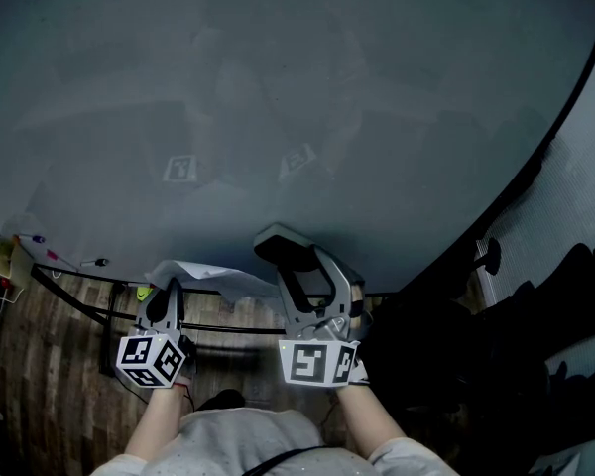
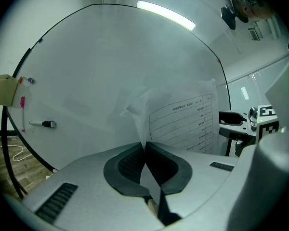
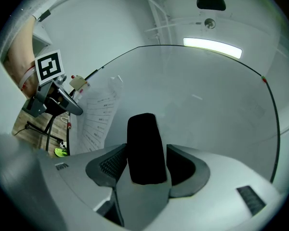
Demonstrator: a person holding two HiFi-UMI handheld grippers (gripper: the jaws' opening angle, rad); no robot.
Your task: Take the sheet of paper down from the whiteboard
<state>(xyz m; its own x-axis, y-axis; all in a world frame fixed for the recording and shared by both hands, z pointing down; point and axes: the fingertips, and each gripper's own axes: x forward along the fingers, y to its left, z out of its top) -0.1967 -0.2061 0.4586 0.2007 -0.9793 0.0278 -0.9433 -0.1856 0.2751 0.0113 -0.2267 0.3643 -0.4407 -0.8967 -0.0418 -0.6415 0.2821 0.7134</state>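
both forearms reach forward from the bottom edge of the head view, the left forearm point(image 1: 157, 419) bare and the right forearm point(image 1: 365, 422) bare from a pale sleeve. the left gripper point(image 1: 168, 291) points ahead, its marker cube point(image 1: 151, 360) toward the camera, its jaws pressed together on the sheet of paper point(image 2: 188, 121). the right gripper point(image 1: 296, 266) stands just beside it, reaching further ahead, its jaws clamped on a dark oblong block point(image 3: 145, 148).

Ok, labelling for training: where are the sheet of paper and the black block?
sheet of paper point(image 2: 183, 124): left gripper view, printed face.
black block point(image 3: 145, 148): right gripper view, middle of its front.
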